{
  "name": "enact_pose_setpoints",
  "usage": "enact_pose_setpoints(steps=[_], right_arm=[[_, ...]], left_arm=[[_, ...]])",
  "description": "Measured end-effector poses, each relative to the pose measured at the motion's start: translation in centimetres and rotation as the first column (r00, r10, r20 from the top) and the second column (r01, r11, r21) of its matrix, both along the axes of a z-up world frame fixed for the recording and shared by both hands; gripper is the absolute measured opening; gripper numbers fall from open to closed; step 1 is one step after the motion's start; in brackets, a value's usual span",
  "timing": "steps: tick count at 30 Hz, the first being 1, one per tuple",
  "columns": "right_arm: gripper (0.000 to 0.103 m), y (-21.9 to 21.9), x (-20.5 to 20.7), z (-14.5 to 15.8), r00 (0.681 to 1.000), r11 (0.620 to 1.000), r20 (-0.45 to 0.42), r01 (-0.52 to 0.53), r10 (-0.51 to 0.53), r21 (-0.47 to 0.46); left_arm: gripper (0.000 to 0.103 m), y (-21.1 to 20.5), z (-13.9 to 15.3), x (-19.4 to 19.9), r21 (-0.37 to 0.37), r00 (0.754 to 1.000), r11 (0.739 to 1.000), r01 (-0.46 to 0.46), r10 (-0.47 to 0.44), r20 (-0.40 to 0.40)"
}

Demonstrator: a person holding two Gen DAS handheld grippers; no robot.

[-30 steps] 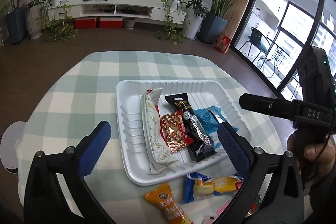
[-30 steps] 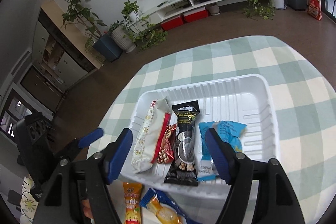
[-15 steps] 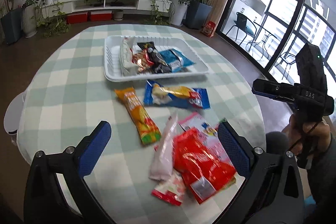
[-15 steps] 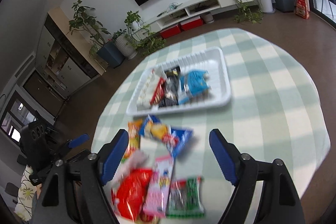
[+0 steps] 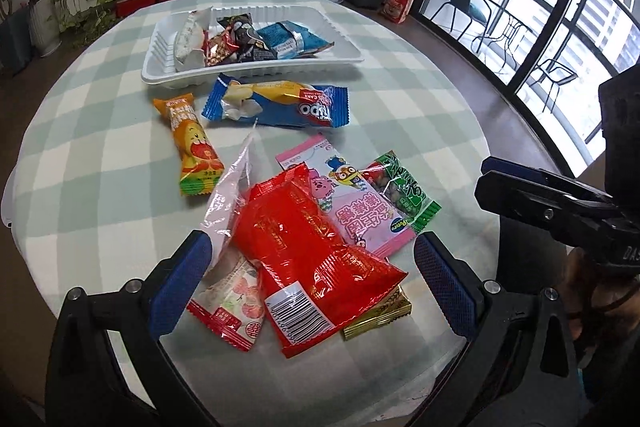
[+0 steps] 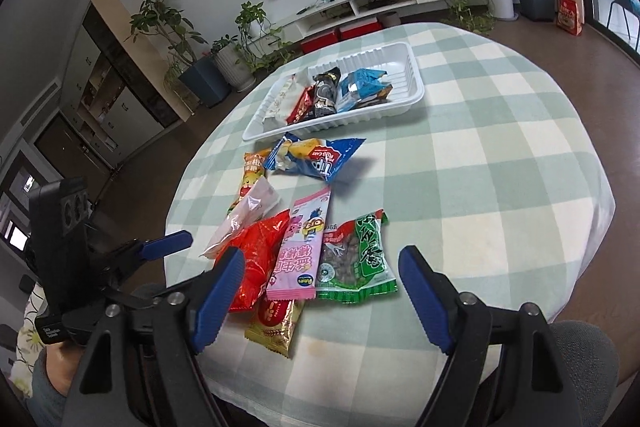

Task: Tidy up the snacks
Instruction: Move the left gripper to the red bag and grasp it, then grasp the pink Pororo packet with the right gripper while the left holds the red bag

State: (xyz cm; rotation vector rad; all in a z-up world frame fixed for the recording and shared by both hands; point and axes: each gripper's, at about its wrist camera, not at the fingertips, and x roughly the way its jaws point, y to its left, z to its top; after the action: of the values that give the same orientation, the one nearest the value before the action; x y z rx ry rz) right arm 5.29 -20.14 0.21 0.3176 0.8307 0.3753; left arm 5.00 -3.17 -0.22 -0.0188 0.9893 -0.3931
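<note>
The task stands partly done. A white tray (image 5: pixel 256 73) sits toward the far side of a round table (image 6: pixel 500 155) covered in a green-and-white check cloth, and it already holds a row of packets laid side by side at its left end: a white packet (image 5: pixel 188 41), a small red packet (image 5: pixel 220 49), a dark packet (image 5: pixel 246 39) and a light blue packet (image 5: pixel 286 43); the right part of the tray is bare. Still loose on the cloth, between the tray and the near edge, are an orange packet (image 5: pixel 192 147), a blue cake packet (image 5: pixel 280 103) just in front of the tray, a clear wrapper (image 5: pixel 230 195), a large red bag (image 5: pixel 308 255), a pink packet (image 5: pixel 352 199), a green packet (image 5: pixel 400 191), a gold packet (image 5: pixel 380 313) partly under the red bag, and a small red-and-white packet (image 5: pixel 232 303). By this count more packets remain outside the tray than lie in it, so most of the sorting appears still to be done. The left gripper (image 5: pixel 312 287) hangs over the near pile with its jaws spread wide, the red bag lying between and below the blue pads without touching either; it holds nothing. The right gripper (image 6: pixel 320 291) is likewise wide open and empty, its pads framing the pink and green packets from above, with no contact visible.
</note>
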Motion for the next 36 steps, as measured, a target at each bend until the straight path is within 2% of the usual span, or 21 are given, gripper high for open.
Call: enact_pose_setpoints(steps=[6, 7, 8, 10, 12, 20, 22, 24, 27, 28, 30, 35, 36], right_arm=[[0.082, -0.1, -0.4, -0.3, 1.0, 1.0, -0.005, 0.001, -0.001, 0.001], [0.082, -0.1, -0.4, -0.4, 1.0, 1.0, -0.008, 0.002, -0.002, 0.003], [0.082, -0.2, -0.4, -0.5, 1.0, 1.0, -0.011, 0.003, -0.003, 0.004], [0.082, 0.0, -0.3, -0.7, 1.0, 1.0, -0.016, 0.001, -0.001, -0.003], [0.082, 0.2, -0.3, -0.7, 1.0, 1.0, -0.016, -0.005, 0.005, -0.015], [0.081, 1.5, 0.7, -0.8, 0.998, 0.997, -0.053, -0.021, 0.017, -0.07], [0.082, 2.1, 0.9, -0.8, 0.998, 0.996, -0.062, -0.036, 0.031, -0.086], [0.082, 2.5, 1.0, -0.8, 0.997, 0.994, -0.063, -0.046, 0.04, -0.103], [0.082, 3.3, 1.4, -1.1, 0.996, 0.989, -0.072, -0.066, 0.057, -0.136], [0.082, 3.6, 1.6, -1.2, 0.995, 0.986, -0.077, -0.076, 0.065, -0.15], [0.081, 4.2, 2.1, -1.6, 0.993, 0.979, -0.092, -0.095, 0.079, -0.181], [0.079, 5.3, 3.5, -2.3, 0.987, 0.966, -0.108, -0.137, 0.116, -0.217], [0.076, 5.6, 3.8, -2.5, 0.986, 0.964, -0.117, -0.145, 0.121, -0.225]], left_arm=[[0.101, -0.4, -1.1, 1.6, 0.03, 1.0, 0.999, -0.011, 0.012, -0.026], [0.098, -0.3, -1.2, 1.9, 0.033, 0.999, 0.999, -0.011, 0.012, -0.03], [0.093, -0.2, -1.4, 2.2, 0.03, 0.999, 1.0, -0.009, 0.01, -0.032], [0.063, 0.2, -1.7, 2.7, 0.013, 0.999, 1.0, -0.011, 0.012, -0.042], [0.053, 0.3, -2.2, 3.0, 0.026, 0.998, 1.0, 0.004, -0.003, -0.056], [0.053, -0.3, -3.3, 3.1, 0.107, 0.996, 0.993, 0.059, -0.051, -0.073], [0.058, -0.2, -3.9, 3.3, 0.131, 0.993, 0.988, 0.079, -0.066, -0.103], [0.058, 0.0, -4.3, 3.3, 0.145, 0.993, 0.987, 0.067, -0.052, -0.107], [0.054, 0.4, -4.4, 3.2, 0.118, 0.994, 0.991, 0.067, -0.056, -0.096], [0.047, 0.5, -4.4, 3.3, 0.102, 0.993, 0.992, 0.071, -0.061, -0.096], [0.042, 0.8, -4.3, 3.4, 0.072, 0.994, 0.995, 0.067, -0.06, -0.096], [0.037, 1.5, -4.0, 3.2, 0.036, 0.995, 0.998, 0.053, -0.05, -0.082], [0.037, 1.7, -4.0, 3.1, 0.032, 0.996, 0.998, 0.049, -0.046, -0.081]])
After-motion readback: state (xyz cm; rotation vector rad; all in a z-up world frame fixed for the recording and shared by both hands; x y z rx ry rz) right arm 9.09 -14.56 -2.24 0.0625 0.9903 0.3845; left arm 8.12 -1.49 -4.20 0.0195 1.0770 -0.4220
